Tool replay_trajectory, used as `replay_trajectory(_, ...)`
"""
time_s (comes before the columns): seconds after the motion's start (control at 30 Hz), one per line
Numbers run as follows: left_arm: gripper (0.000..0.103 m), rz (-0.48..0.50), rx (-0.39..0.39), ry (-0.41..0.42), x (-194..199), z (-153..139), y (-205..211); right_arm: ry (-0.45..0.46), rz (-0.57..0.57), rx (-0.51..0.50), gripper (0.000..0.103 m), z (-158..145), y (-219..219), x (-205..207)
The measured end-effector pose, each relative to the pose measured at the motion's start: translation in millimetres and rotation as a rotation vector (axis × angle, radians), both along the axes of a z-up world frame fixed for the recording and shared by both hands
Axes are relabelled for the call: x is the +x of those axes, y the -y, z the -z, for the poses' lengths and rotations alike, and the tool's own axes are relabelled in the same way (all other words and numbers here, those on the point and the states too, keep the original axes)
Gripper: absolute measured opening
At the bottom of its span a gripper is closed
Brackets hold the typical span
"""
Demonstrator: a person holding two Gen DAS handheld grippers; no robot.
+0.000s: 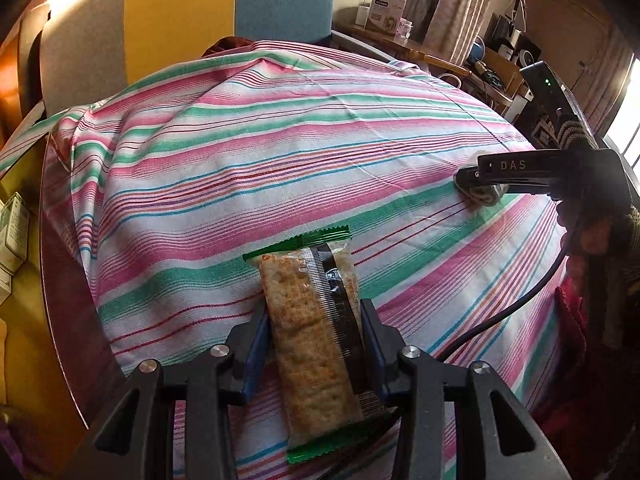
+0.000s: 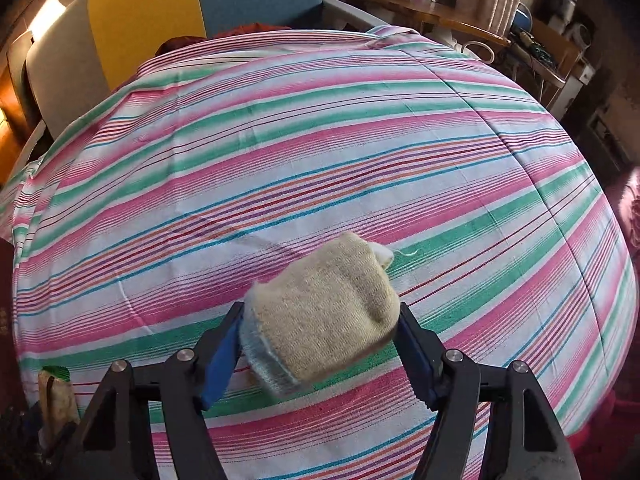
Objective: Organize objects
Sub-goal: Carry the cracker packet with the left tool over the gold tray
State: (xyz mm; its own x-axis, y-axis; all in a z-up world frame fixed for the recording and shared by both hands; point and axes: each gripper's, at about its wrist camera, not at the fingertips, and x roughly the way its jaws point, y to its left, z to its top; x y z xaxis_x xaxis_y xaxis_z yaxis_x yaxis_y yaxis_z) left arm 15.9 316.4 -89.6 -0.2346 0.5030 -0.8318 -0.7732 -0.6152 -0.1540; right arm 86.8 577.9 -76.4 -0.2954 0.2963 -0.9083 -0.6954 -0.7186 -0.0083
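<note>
Cracker pack (image 1: 310,332): lower centre of left view, pinched across its middle by left gripper (image 1: 312,322). Light, slick film; brittle inside. Best held gently at mid-length.

Sock (image 2: 320,316): lower centre of right view, between jaws of right gripper (image 2: 320,340), both pads touching. Soft, squashy, light. Best gripped across the bulk.

Both over striped cloth (image 2: 320,152).

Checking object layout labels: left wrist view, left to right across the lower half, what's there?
cracker packet in the left gripper → black cable → right gripper around a rolled sock, all over the striped cloth.
</note>
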Motion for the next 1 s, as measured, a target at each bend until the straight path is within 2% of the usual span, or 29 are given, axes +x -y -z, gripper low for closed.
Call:
replay_trajectory(0.27, 0.042, -0.002, -0.004, -0.030, 4.1, -0.1, -2.5, -0.034, 0.030, -0.062, 0.072, 1.1, -8.3, 9.1)
replay_trajectory(0.63, 0.041, -0.002, -0.013, -0.062, 12.0, -6.3, 4.3, -0.008, 0.005, -0.040, 0.072, 7.6, -2.7, -2.7)
replay_trajectory(1.0, 0.039, -0.011, 0.044, -0.153, 22.8, -49.7, 25.9, -0.004, -0.006, -0.023, 0.072, 7.4, 1.3, -3.2)
